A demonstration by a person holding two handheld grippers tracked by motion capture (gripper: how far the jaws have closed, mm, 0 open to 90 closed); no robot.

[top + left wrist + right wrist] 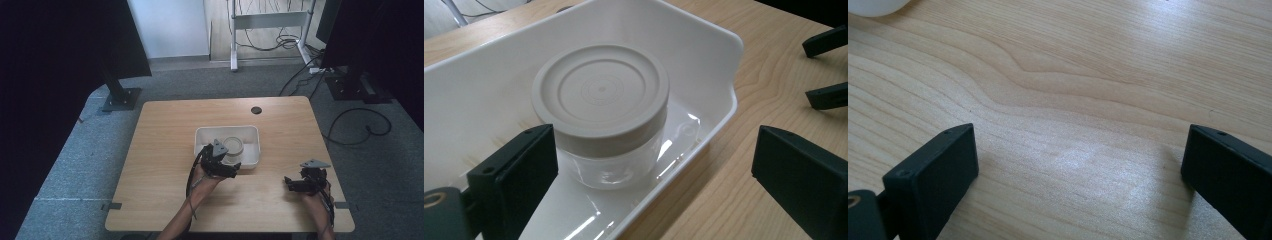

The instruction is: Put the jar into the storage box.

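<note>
A clear jar with a white screw lid (601, 95) stands upright in a shallow white tray (704, 45) at the middle of the wooden table (165, 150). From above, the jar (233, 145) sits right of centre in the tray (200, 133). My left gripper (654, 155) is open at the tray's near edge; one jaw is inside the tray beside the jar, the other outside over the wood. It is not touching the jar. It appears in the high view as the left gripper (231, 166). My right gripper (1078, 150) is open and empty over bare wood, at the table's near right as the right gripper (291, 183).
A round cable hole (256, 110) is in the table's far edge. The right gripper's two black jaws (824, 42) lie beyond the tray's corner in the left gripper view. A tray corner (873, 5) is at the top left of the right gripper view. Floor cables and stands surround the table.
</note>
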